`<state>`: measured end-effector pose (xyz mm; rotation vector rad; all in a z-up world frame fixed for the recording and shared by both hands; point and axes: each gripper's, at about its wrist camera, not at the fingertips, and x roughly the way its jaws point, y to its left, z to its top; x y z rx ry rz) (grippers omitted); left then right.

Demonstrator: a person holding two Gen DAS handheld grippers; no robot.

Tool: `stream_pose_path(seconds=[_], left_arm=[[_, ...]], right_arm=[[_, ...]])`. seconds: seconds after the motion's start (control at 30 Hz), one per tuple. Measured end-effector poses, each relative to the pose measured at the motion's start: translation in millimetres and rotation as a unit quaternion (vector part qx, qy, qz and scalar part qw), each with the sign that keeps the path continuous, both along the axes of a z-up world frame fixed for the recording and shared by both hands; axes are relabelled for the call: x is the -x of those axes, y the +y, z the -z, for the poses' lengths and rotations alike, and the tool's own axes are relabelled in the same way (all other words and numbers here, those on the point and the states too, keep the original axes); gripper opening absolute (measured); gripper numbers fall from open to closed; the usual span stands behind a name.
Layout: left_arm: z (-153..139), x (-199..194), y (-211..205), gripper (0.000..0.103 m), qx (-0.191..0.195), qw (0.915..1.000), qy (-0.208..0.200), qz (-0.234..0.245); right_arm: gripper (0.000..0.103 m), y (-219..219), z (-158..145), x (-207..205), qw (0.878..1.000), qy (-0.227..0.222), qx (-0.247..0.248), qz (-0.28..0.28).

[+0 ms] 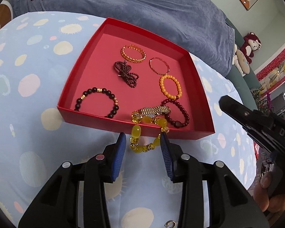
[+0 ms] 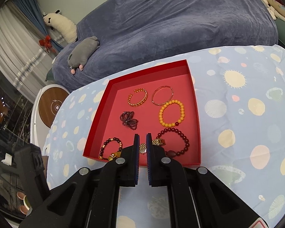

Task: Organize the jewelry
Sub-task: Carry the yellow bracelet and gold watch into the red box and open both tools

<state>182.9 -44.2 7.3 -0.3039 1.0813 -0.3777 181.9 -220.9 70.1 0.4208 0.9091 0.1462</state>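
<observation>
My left wrist camera looks steeply down along its fingers [image 1: 123, 142] at the tray's [image 1: 96, 114] near edge, close in. My right one faces likewise from the tray's [image 2: 96, 133] near edge. Both share the tray and bed [image 1: 142, 5].

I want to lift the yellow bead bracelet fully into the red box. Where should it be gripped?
Grip the yellow bead bracelet on its lower arc, which hangs outside the red box over the near wall. Come from the near side with the left tool, whose pads already flank that loop.
</observation>
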Motion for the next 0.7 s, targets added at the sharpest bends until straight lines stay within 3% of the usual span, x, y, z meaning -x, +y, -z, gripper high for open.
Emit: stream_pose_path(seconds=[0.1,0.17,0.2,0.5,0.7], left_arm=[[5,-4,0,0.027,0.005,1.0,0.007,-0.003],[6,-6,1,0.011,0.009,0.9999,0.012,-0.005],[6,-7,2,0.01,0.008,0.9999,0.013,-0.004],[-26,-3,-2,0.009,0.0,0.9994,-0.033,0.011],[-50,-21,-8,0.009,-0.005,0.9979,-0.063,0.014]], right_arm=[[0.007,-1,3,2,1.0,0.003,-0.002,0.0],[0.007,-1,6,4,1.0,0.007,-0.006,0.002],[0.007,-1,7,4,1.0,0.008,-0.007,0.003],[0.007,-2,12,12,1.0,0.012,-0.017,0.007],[0.007,-4,9,14,1.0,0.007,-0.017,0.006]])
